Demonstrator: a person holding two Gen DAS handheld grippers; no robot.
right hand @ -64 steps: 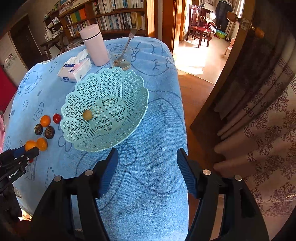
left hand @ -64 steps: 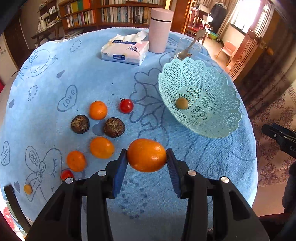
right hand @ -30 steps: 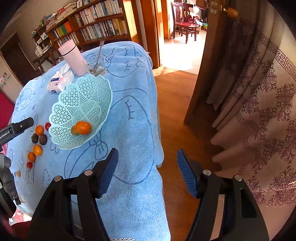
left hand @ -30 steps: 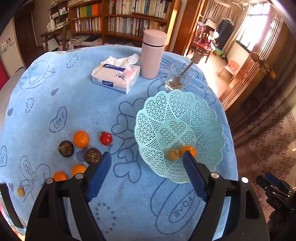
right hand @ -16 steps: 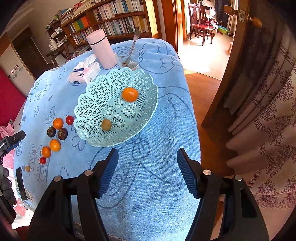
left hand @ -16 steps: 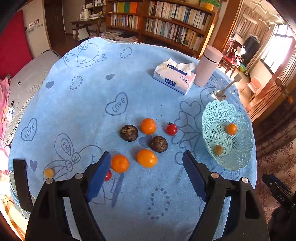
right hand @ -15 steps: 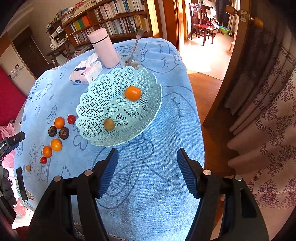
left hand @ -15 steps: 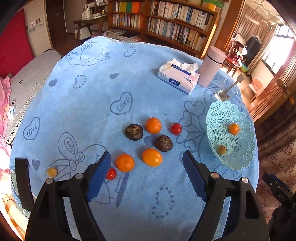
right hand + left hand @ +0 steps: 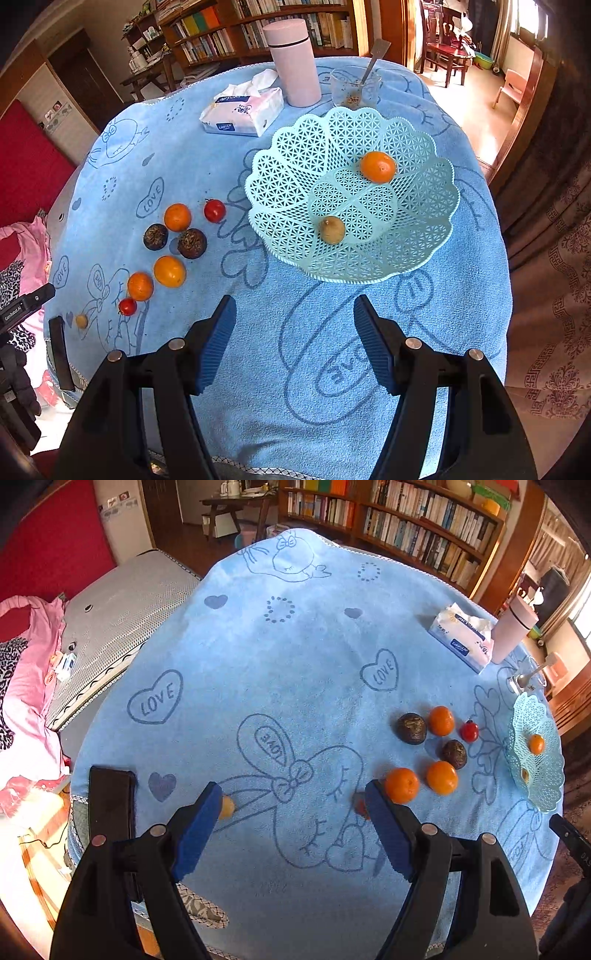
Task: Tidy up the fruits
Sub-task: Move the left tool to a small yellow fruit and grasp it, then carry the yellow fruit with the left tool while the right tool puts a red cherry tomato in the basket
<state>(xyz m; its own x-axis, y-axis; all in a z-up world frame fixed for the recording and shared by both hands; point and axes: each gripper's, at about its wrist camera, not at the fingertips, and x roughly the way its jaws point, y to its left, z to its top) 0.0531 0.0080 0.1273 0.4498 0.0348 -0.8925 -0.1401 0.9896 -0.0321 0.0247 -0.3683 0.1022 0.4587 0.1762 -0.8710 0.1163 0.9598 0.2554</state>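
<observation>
A mint lattice basket (image 9: 424,236) (image 9: 546,786) on the blue cloth holds an orange (image 9: 377,167) and a small brown fruit (image 9: 331,229). Left of it lie three oranges (image 9: 169,271), two dark round fruits (image 9: 192,243), two red tomatoes (image 9: 214,210) and a tiny yellow fruit (image 9: 81,320). My left gripper (image 9: 293,794) hangs open and empty over the near left of the cloth; the yellow fruit (image 9: 226,806) peeks past its left finger, an orange (image 9: 401,785) and a half-hidden tomato (image 9: 360,806) by its right one. My right gripper (image 9: 293,308) stands open and empty, just short of the basket.
A tissue pack (image 9: 242,110), a pink flask (image 9: 293,62) and a glass with a spoon (image 9: 354,90) stand at the far side. A dark flat object (image 9: 109,801) lies on the near left edge. A bed with pink bedding (image 9: 26,686) is left of the table; bookshelves behind.
The left gripper let the orange go into the basket, then swung left, away from the basket toward the loose fruit. The right gripper came back over the table toward the basket.
</observation>
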